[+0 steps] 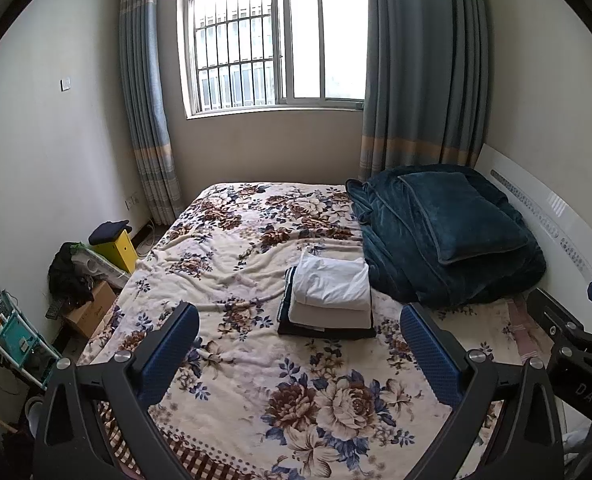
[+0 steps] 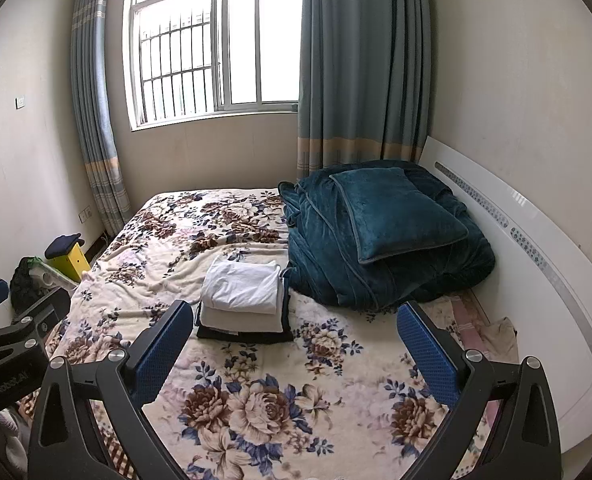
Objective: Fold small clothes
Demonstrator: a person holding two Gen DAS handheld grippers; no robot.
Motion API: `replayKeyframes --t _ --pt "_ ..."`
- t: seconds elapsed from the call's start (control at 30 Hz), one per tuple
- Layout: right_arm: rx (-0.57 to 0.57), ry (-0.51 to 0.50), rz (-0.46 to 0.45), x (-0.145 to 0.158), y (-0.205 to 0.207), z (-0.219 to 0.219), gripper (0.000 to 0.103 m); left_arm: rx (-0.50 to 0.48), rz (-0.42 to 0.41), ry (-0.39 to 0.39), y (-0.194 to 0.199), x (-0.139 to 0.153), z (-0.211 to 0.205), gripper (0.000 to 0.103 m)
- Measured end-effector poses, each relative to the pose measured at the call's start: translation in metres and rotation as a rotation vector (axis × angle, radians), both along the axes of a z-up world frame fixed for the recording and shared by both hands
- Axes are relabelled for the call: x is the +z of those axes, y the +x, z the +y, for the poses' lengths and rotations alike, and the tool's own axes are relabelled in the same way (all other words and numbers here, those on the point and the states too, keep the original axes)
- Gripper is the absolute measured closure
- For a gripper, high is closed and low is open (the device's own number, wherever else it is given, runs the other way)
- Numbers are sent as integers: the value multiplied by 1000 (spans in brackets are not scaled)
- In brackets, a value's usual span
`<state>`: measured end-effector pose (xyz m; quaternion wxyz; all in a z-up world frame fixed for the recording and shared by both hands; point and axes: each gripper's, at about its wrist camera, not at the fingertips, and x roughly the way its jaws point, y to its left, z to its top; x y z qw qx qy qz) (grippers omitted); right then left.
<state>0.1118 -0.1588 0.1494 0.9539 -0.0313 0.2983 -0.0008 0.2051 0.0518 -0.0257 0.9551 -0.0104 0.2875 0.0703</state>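
- A bed (image 1: 232, 368) covered by a floral blanket (image 2: 280, 392) fills the room under the window (image 1: 272, 44).
- A heap of teal bedding (image 1: 448, 248) with a teal pillow (image 2: 392, 212) on top lies just beside the stack of folded clothes (image 1: 328, 300), between it and the white headboard (image 2: 536, 240).
- On the floor, off the side of the bed away from the bedding, sit a yellow box (image 1: 122, 250), a cardboard box (image 1: 92, 312) and a teal rack (image 1: 16, 332).
- The stack rests on the blanket mid-bed: white pieces on top, a dark one beneath.
- The left gripper (image 1: 299, 354) hovers with jaws spread wide, holding nothing; the stack lies beyond and between its tips, apart from them.
- The right gripper (image 2: 294, 352) is likewise spread and empty; the stack sits just past its left finger (image 2: 164, 348).
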Motion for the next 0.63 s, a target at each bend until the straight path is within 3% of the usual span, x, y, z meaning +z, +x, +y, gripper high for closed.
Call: replayKeyframes --t 0.63 --pt "-7 5 2 -1 -1 5 0 30 -22 15 -2 3 -4 0"
